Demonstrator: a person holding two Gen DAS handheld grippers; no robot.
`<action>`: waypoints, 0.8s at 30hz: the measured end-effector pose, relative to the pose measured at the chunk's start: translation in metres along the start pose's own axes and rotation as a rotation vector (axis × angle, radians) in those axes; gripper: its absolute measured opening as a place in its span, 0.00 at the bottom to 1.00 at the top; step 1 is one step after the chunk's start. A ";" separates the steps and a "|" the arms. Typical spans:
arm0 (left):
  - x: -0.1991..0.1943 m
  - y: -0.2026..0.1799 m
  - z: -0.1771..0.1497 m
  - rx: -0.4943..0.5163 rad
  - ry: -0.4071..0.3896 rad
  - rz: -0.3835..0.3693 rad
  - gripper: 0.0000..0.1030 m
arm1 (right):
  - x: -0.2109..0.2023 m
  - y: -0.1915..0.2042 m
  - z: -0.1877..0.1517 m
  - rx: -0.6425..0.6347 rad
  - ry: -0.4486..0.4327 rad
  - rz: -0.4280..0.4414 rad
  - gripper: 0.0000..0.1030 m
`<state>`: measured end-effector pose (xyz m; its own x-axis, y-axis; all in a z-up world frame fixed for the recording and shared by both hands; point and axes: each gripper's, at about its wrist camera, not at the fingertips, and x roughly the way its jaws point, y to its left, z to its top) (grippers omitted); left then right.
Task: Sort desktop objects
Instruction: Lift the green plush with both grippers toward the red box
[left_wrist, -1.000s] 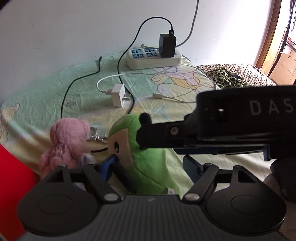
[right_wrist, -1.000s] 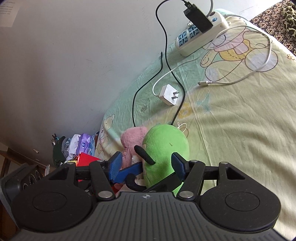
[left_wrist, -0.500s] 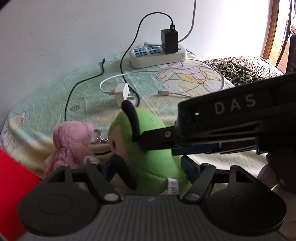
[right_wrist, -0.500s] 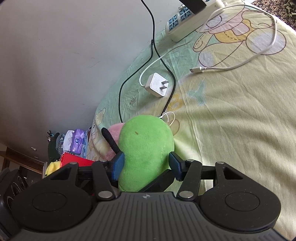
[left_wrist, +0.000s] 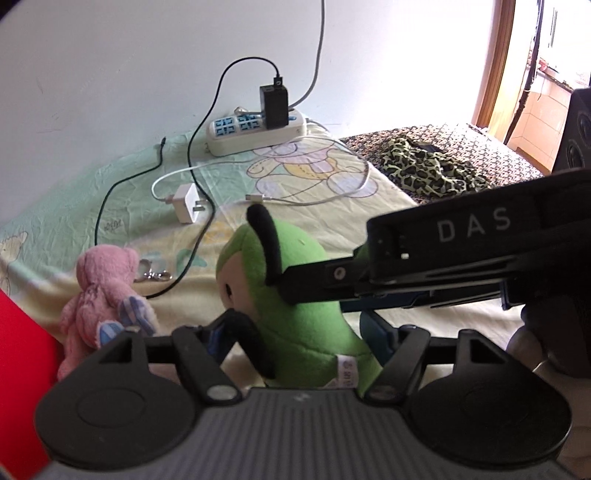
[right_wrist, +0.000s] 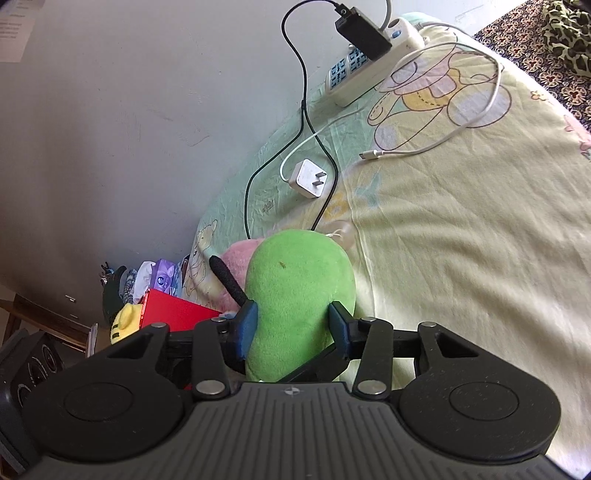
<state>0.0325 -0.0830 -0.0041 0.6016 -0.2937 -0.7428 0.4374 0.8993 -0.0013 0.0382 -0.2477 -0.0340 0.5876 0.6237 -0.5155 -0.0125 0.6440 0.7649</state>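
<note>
Whereas the green plush toy lay low on the cartoon bedsheet a second ago, it now stands upright, pinched by the right gripper and flanked by the spread left gripper; pink plush bear just beside, white charger well apart; sorting seems underway

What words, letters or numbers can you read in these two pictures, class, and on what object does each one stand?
"DAS": white capitals on the black body of the right tongs, seen in the left wrist view.
Sewn-in tag on the green plush toy: printed, too small to read.
Dark mark on the bedsheet beside the white charger: not legible.
Paper sheet on the wall: text too blurred.
</note>
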 end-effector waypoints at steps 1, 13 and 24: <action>-0.006 -0.002 -0.001 -0.004 -0.006 -0.013 0.70 | -0.006 0.000 -0.003 0.003 -0.003 -0.005 0.45; -0.069 -0.009 -0.034 -0.029 -0.065 -0.050 0.69 | -0.050 0.034 -0.056 -0.057 -0.066 -0.016 0.45; -0.146 0.046 -0.057 -0.045 -0.207 -0.060 0.69 | -0.052 0.104 -0.099 -0.124 -0.118 0.041 0.45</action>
<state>-0.0732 0.0194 0.0664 0.7019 -0.4034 -0.5870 0.4492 0.8903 -0.0746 -0.0737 -0.1691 0.0345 0.6752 0.5989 -0.4305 -0.1341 0.6736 0.7268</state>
